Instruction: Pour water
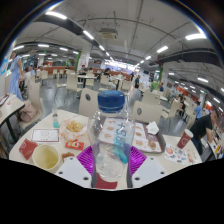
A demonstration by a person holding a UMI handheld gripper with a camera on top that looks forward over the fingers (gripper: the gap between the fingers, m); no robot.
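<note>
- Clear plastic water bottle (pixel 111 135) stands upright between the two fingers of the gripper (pixel 111 160), just ahead of the camera; ribbed see-through wall, rounded shoulder, blue screw cap (pixel 111 101) on top, cap on.
- Purple pads (pixel 88 160) on the inner faces of the fingers sit at either side of the bottle's lower body, hard up against its wall; ridged, grid-like texture shows on them through the clear plastic. Fingers look clamped on the bottle.
- Bottle's base is hidden low down by the fingers; cannot tell whether it rests on the table or is lifted.
- White table (pixel 150 166) under and around the bottle, smooth flat top.
- Left of the bottle: pale yellow round bowl (pixel 46 156), and a red flat piece (pixel 27 149) beside it, near the table's edge.
- Behind the bowl: white flat tray or sheet (pixel 45 135), rectangular, with small items near it too small to tell.
- Between the bowl and the bottle: orange and red packet-like items (pixel 74 128), shapes unclear.
- Right of the bottle: flat tray (pixel 150 140) with mixed small things on it, well apart from a red cup (pixel 185 138) standing upright further right.
- Beyond the table: big open hall, pale chairs (pixel 89 101) and tables, long strip lights (pixel 161 48) on a dark ceiling.
- A person in dark clothing (pixel 202 125) at the far right, partly seen.
</note>
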